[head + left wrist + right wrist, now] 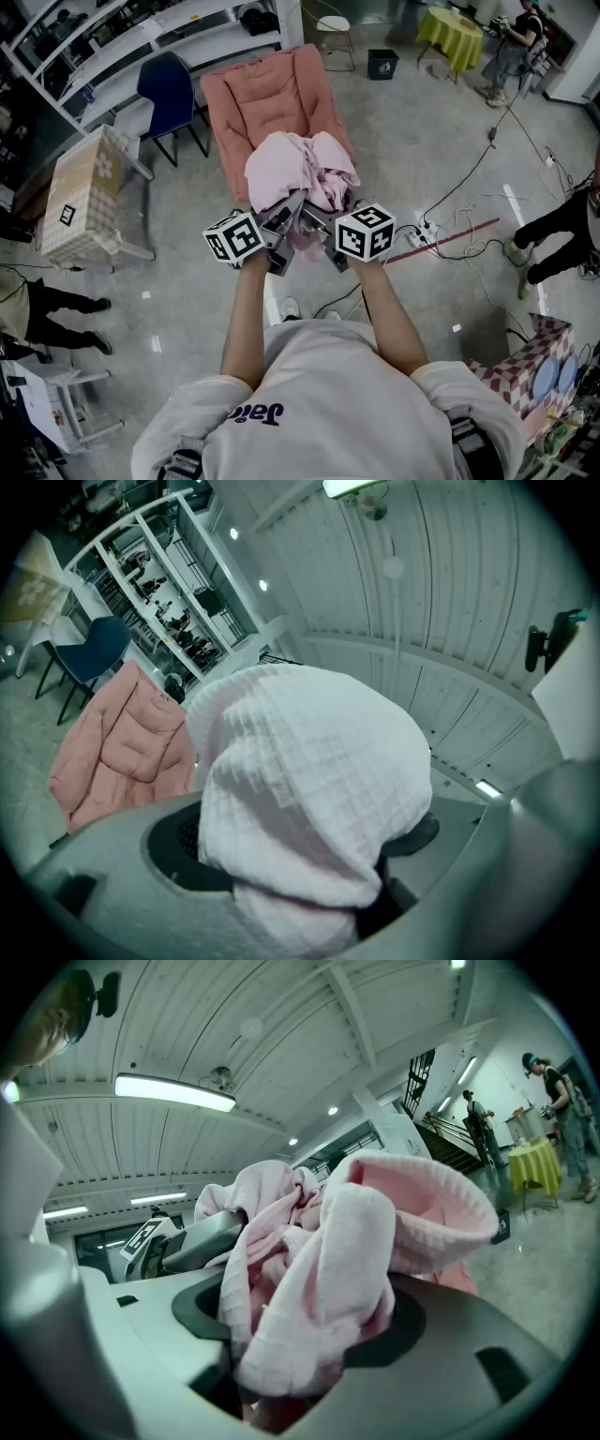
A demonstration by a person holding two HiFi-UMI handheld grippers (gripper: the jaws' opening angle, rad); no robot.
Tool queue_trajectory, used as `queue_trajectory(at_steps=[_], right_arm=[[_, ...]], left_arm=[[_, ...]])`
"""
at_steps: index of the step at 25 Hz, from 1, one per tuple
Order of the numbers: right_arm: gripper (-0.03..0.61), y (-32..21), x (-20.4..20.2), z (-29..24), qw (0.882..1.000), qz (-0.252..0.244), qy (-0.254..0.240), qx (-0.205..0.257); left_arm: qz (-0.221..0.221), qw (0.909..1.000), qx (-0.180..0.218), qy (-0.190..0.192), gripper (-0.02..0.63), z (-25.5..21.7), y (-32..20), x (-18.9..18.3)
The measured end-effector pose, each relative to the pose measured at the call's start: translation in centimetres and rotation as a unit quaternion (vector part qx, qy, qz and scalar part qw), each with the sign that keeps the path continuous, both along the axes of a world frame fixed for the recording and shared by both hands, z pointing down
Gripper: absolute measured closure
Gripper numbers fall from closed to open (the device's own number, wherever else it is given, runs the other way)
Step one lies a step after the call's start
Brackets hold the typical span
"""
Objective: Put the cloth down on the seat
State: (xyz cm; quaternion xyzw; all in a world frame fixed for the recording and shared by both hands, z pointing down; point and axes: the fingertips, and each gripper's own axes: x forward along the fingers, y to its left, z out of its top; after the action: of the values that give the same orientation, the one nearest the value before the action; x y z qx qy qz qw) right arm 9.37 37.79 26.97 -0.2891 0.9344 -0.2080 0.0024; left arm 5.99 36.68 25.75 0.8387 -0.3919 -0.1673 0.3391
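Observation:
A bundled pink cloth point(300, 173) hangs in the air over the near end of a salmon padded lounge chair point(267, 94). Both grippers meet under it and tilt upward. My left gripper point(284, 225) has its jaws spread wide; the cloth point(309, 789) lies heaped over and between them and hides the tips. My right gripper point(317, 227) has a thick wad of the cloth point(356, 1269) pushed down between its jaws, and they look shut on it. In the left gripper view the chair point(122, 752) lies low at the left.
A blue chair point(169, 89) and a covered box point(84, 192) stand left of the lounge chair, with shelves point(141, 37) behind. A power strip and cables point(422, 234) lie on the floor to the right. People stand at the left point(56, 309) and right point(562, 225).

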Motion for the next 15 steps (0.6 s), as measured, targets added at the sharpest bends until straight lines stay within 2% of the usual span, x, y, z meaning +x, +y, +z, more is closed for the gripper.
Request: queue_trajectory(at_steps=[10, 15], right_arm=[[0.275, 1.0, 1.0, 1.4, 1.000, -0.013, 0.006, -0.005], [0.273, -0.5, 0.3, 1.5, 1.000, -0.003, 0.005, -0.003]], left_arm=[[-0.014, 0.9998, -0.013, 0.006, 0.169, 1.5, 1.1, 0.9], [-0.010, 0.9999, -0.013, 0.002, 0.169, 1.9, -0.5, 0.0]])
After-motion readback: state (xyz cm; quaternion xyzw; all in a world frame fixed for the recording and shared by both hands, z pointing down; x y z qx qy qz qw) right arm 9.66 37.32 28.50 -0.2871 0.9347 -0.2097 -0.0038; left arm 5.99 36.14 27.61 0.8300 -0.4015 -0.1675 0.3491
